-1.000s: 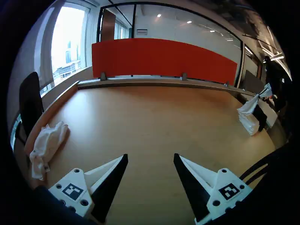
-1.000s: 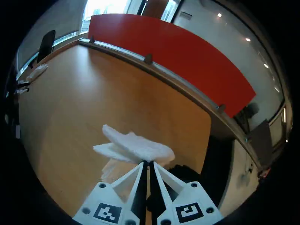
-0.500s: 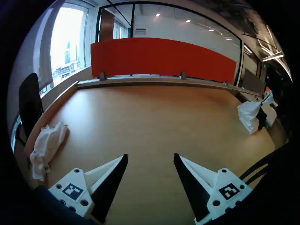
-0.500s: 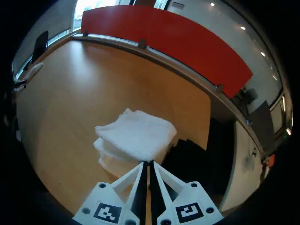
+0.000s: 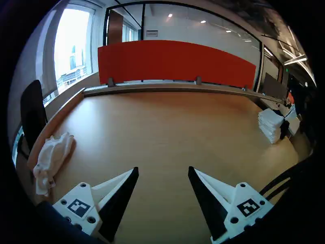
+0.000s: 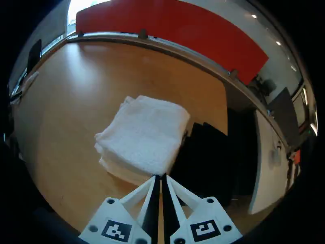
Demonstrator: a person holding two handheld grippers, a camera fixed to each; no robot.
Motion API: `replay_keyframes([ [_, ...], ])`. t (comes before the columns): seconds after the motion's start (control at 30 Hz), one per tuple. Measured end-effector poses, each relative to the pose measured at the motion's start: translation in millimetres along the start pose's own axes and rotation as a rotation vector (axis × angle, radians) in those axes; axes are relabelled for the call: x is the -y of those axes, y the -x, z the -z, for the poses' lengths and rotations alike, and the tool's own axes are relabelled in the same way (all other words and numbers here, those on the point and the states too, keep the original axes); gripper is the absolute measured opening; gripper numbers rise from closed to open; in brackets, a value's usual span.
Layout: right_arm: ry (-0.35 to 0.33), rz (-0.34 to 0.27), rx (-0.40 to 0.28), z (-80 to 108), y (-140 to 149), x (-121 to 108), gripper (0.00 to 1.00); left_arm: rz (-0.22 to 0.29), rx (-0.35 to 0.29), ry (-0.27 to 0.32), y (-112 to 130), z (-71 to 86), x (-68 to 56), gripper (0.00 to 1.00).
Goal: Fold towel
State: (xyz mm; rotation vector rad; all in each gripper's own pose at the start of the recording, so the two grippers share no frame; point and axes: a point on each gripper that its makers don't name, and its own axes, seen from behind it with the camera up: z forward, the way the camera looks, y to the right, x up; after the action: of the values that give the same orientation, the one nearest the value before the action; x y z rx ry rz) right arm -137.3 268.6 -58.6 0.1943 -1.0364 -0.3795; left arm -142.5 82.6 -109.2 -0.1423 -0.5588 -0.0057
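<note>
A: How many grippers are there, and how do they stand?

B: Two. The left gripper [image 5: 163,168] hovers over the bare wooden table [image 5: 162,122], its two fingers spread wide and holding nothing. The right gripper [image 6: 161,177] has its two fingers pressed together, with the tips at the near edge of the stack of folded towels [image 6: 142,134]. I cannot tell whether any cloth is pinched between them.

A: And the towels?

B: One stack of several white layers, squared up, near the table's right edge. One crumpled towel [image 5: 52,156] lies loose at the left edge, well apart from the stack.

A: Beyond that?

B: One black chair [image 5: 31,107] beside the crumpled towel, and one long red partition [image 5: 174,61] along the table's far side.
</note>
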Motion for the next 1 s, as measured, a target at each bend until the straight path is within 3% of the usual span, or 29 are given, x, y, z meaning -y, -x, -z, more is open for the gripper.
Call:
replay_keyframes([
  [1.0, 0.045, -0.057, 0.123, -33.4, 37, -4, 0.04, -0.013, 0.013, -0.020, 5, 5.8, 2.5, 0.90],
])
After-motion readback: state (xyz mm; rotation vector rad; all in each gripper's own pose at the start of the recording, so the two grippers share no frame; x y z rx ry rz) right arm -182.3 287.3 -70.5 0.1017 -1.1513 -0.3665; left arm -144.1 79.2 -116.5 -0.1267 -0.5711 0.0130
